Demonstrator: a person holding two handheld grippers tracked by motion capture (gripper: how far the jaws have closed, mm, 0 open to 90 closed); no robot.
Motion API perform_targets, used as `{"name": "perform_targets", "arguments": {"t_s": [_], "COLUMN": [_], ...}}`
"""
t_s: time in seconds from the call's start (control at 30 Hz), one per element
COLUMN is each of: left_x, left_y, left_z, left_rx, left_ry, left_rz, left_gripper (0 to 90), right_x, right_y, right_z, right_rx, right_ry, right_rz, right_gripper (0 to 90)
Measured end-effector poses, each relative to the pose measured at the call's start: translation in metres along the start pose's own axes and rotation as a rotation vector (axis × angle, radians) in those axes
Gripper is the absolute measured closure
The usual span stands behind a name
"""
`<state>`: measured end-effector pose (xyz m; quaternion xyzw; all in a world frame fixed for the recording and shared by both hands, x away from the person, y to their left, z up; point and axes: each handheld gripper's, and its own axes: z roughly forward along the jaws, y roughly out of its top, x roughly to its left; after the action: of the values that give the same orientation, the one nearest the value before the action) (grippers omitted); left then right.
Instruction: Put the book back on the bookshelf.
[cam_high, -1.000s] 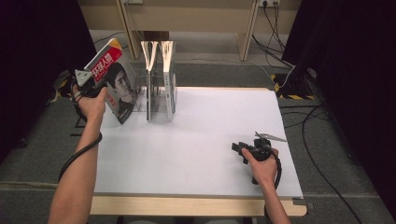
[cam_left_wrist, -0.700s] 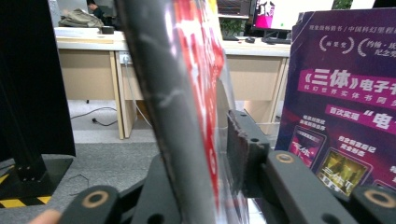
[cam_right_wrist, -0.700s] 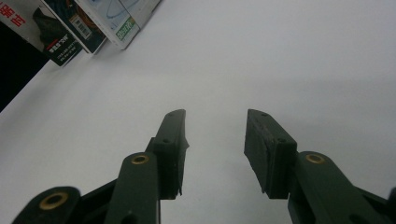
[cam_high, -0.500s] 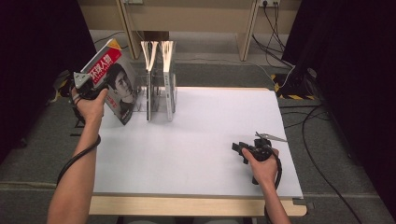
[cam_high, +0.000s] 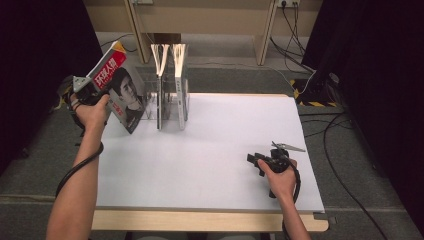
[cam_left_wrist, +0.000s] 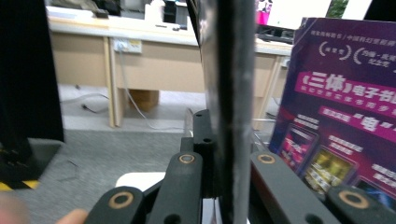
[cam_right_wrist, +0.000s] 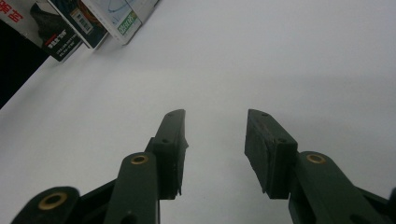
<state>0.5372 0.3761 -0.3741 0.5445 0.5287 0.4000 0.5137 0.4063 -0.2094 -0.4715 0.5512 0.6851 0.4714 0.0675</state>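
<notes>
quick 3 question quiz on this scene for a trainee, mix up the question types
1. True or false: the left gripper holds the magazine flat on the table.
2. Which best describes the right gripper? A: open, nothing between its jaws. B: shut on a pen. C: gripping a book.
3. Fill in: the magazines already filed stand upright in the ____ at the table's far left corner.

Key
1. False: the magazine is lifted and tilted, beside the rack.
2. A: it rests over bare white table.
3. rack
</notes>
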Motion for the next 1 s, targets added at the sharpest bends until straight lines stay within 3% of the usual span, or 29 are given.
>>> {"name": "perform_targets", "arguments": {"t_s": [0.23,0.37,0.6,0.77,0.9,1.0], "left_x": [-0.014,-0.015,-0.011,-0.006,-0.002,-0.002], "left_y": [-0.005,-0.006,-0.011,-0.015,-0.019,-0.018], "left_z": [0.001,0.001,0.001,-0.002,-0.002,-0.001], "left_rx": [-0.051,-0.041,-0.027,-0.022,-0.002,0.007], "left_ry": [0.068,0.056,0.050,0.034,0.006,-0.003], "left_rz": [0.114,0.136,0.110,0.065,0.028,0.024], "left_gripper": [86.3,82.7,74.4,69.6,74.5,76.5], "right_x": [-0.002,-0.003,-0.001,-0.001,-0.001,-0.001], "right_y": [0.000,0.000,0.001,0.000,0.001,0.000], "right_z": [-0.002,-0.003,-0.003,-0.003,-0.002,-0.002], "right_rx": [-0.004,-0.004,-0.003,-0.002,-0.001,0.001], "right_ry": [-0.001,-0.004,-0.001,-0.002,0.000,0.001], "right_rz": [0.008,0.004,0.007,0.008,0.004,0.002], "right_gripper": [58.4,58.3,58.2,58.1,58.1,58.0]}}
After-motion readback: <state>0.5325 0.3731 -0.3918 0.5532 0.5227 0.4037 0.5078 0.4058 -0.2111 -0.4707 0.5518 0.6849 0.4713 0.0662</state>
